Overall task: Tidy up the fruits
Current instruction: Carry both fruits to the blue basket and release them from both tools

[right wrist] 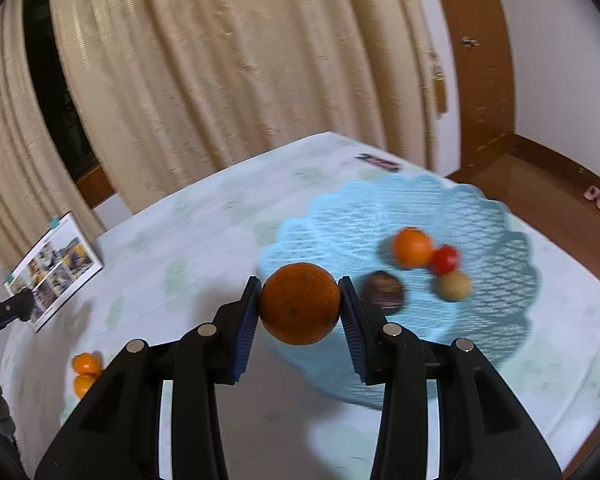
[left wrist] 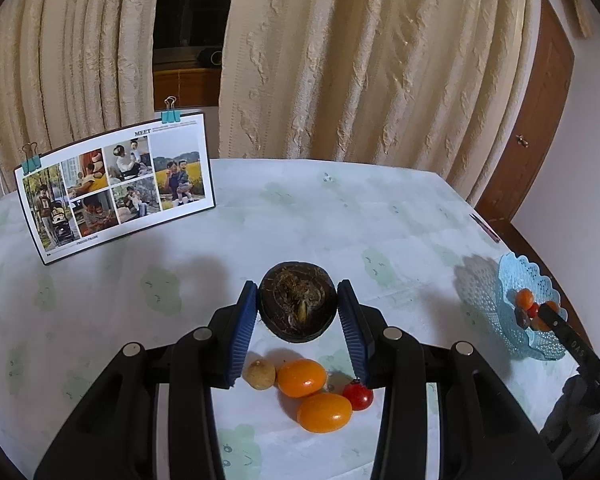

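Observation:
My left gripper (left wrist: 298, 305) is shut on a dark brown round fruit (left wrist: 298, 300), held above the table. Below it lie a small tan fruit (left wrist: 261, 374), two orange fruits (left wrist: 301, 377) (left wrist: 324, 412) and a red cherry tomato (left wrist: 358, 396). My right gripper (right wrist: 300, 309) is shut on an orange (right wrist: 299, 303) over the near rim of the light blue basket (right wrist: 496, 312). In the basket lie an orange fruit (right wrist: 412, 247), a red tomato (right wrist: 446, 259), a tan fruit (right wrist: 455, 286) and a dark brown fruit (right wrist: 382, 290). The basket (left wrist: 485, 284) also shows at the right of the left wrist view.
A photo card (left wrist: 116, 184) held by binder clips stands at the table's back left. Cream curtains (left wrist: 340, 60) hang behind the table. A pen-like item (left wrist: 485, 227) lies near the far right edge. The table (left wrist: 340, 208) has a pale patterned cloth. Two orange fruits (right wrist: 86, 372) show at the lower left of the right wrist view.

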{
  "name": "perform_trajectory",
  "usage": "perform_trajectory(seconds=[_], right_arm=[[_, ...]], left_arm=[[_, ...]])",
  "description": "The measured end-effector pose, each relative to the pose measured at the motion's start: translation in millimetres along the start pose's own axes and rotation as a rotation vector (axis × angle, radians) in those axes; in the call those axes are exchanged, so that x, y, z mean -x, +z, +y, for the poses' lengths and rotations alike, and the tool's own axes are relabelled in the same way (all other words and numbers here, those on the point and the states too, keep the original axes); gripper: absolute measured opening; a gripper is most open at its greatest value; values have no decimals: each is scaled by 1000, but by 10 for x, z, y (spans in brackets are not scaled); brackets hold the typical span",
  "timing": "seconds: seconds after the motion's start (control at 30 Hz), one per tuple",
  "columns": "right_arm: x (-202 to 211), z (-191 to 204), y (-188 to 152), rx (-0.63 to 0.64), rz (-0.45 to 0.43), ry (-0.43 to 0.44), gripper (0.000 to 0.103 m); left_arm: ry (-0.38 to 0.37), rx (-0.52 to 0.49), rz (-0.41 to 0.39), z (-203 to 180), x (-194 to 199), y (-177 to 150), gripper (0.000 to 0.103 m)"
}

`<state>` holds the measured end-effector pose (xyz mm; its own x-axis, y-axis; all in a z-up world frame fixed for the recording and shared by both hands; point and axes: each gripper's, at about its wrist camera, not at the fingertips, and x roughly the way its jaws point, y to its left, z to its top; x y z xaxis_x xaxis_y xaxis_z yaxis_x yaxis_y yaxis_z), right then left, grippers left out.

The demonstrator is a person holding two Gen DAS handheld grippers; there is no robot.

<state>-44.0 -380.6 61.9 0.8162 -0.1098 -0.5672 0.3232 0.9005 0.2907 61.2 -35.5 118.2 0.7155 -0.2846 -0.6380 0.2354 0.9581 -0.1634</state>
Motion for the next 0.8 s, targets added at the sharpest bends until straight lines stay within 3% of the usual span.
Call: perform_trajectory(seconds=[0.27, 0.4, 0.53, 0.8], right_arm=[[77, -414, -72, -62, -5, -76, 41], [172, -518, -75, -82, -43, -94, 49], [293, -657, -75, -104, -86, -112, 50], [427, -903, -152, -147, -133, -146, 50]], left_arm=[[-8, -20, 11, -120, -31, -27, 42], [-16, -35, 11, -230, -24, -26, 42], [-25, -55, 10, -362, -25, -12, 42], [-87, -125, 36, -874, -149, -27, 42]])
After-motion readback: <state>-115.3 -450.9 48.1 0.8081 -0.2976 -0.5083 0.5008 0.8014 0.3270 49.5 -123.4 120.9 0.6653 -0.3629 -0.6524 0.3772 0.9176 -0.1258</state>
